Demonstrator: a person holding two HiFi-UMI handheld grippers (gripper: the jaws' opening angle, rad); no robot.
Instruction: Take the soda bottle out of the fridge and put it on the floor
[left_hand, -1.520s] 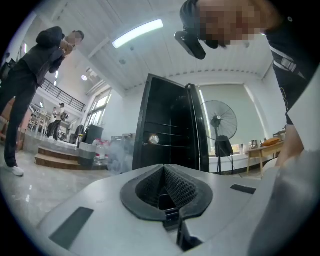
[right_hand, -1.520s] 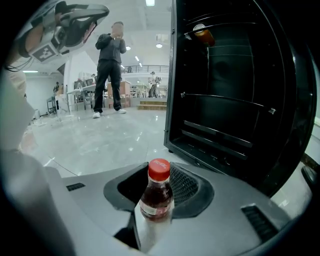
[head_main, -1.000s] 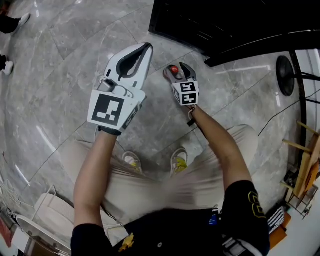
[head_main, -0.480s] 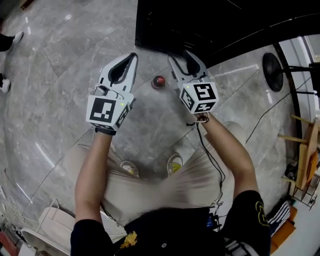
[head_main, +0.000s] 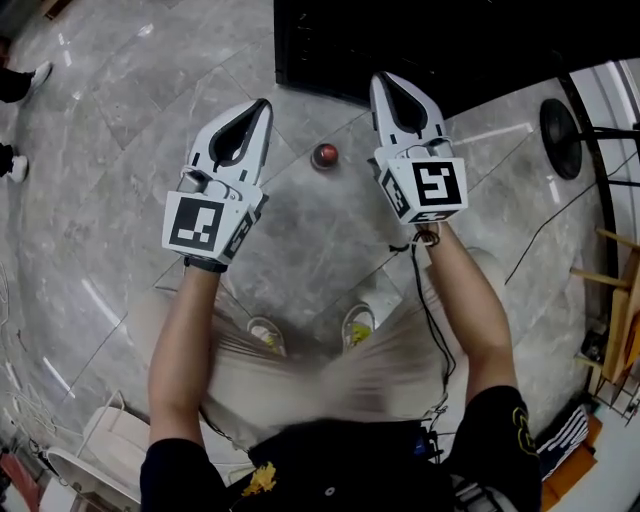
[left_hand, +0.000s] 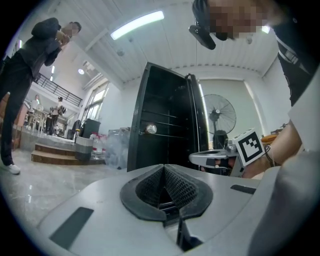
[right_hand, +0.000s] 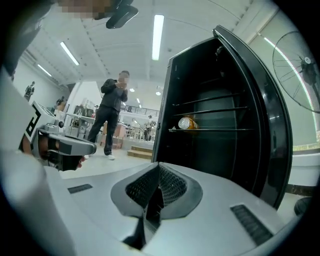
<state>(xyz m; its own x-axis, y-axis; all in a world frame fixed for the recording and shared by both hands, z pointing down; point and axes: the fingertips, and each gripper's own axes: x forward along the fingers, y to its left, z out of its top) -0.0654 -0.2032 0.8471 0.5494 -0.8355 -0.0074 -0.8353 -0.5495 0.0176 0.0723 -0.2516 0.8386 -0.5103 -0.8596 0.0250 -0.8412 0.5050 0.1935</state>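
The soda bottle (head_main: 324, 155), seen from above as a red cap, stands upright on the grey floor between my two grippers and touches neither. My left gripper (head_main: 262, 105) is shut and empty, left of the bottle. To the bottle's right my right gripper (head_main: 382, 80) is also shut and empty, its tip at the edge of the black fridge (head_main: 420, 40). In the right gripper view the jaws (right_hand: 159, 165) point at the open fridge (right_hand: 220, 125). In the left gripper view the shut jaws (left_hand: 164, 167) face the fridge (left_hand: 165, 125) too.
A yellowish can or bottle (right_hand: 187, 123) lies on a wire shelf inside the fridge. A standing fan (head_main: 560, 130) is at the right beside stacked wooden things (head_main: 610, 340). A person (right_hand: 112, 112) stands further off on the floor. My feet (head_main: 310, 330) are just behind the bottle.
The right gripper let go of the bottle, lifted away toward the fridge and closed its jaws. The bottle stays on the floor. The left gripper barely moved.
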